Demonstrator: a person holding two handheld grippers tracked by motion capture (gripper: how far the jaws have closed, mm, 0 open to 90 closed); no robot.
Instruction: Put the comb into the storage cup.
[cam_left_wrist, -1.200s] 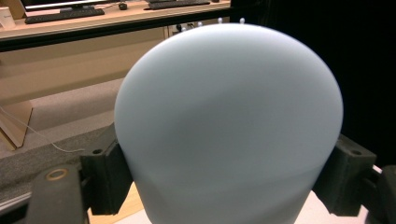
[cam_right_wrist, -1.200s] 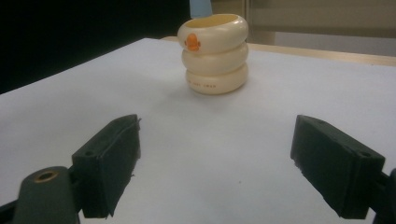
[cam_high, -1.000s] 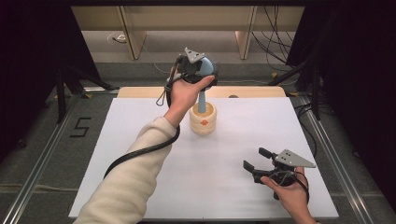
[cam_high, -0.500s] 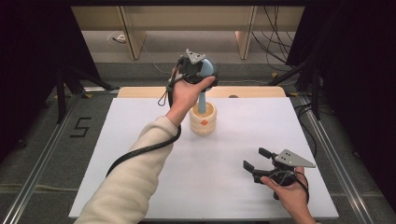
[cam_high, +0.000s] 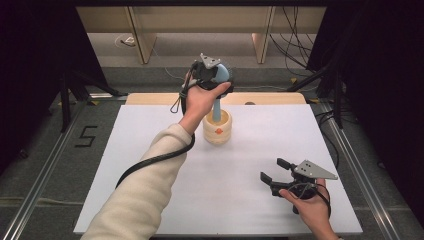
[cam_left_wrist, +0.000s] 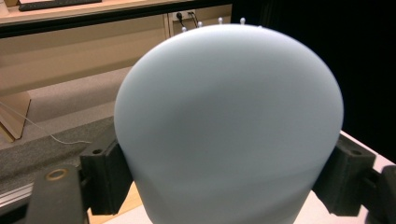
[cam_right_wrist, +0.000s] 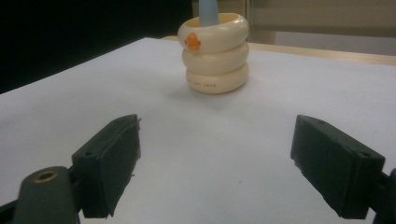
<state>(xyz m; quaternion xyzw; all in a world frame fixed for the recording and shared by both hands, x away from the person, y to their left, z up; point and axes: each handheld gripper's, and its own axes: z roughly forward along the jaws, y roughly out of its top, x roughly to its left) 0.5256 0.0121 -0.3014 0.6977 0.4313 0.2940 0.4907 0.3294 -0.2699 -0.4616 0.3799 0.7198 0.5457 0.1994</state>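
A cream holder (cam_high: 217, 131) shaped like stacked rings, with an orange mark on its front, stands at the table's far middle and also appears ahead in the right gripper view (cam_right_wrist: 215, 51). A pale blue piece with a thin stem (cam_high: 217, 109) rises out of it and ends in a rounded head (cam_high: 223, 75). My left gripper (cam_high: 212, 75) is up at that head. In the left gripper view the blue head (cam_left_wrist: 229, 126) sits between both black pads (cam_left_wrist: 105, 175), which press its sides. My right gripper (cam_high: 271, 169) rests low at the front right, open and empty (cam_right_wrist: 223, 165).
A white sheet (cam_high: 150, 150) covers the table, with a wooden strip (cam_high: 270, 98) along its far edge. Metal rails (cam_high: 350, 150) run down both sides. Wooden furniture and cables (cam_high: 295, 45) lie on the floor beyond. A black cable (cam_high: 150, 162) trails along my left sleeve.
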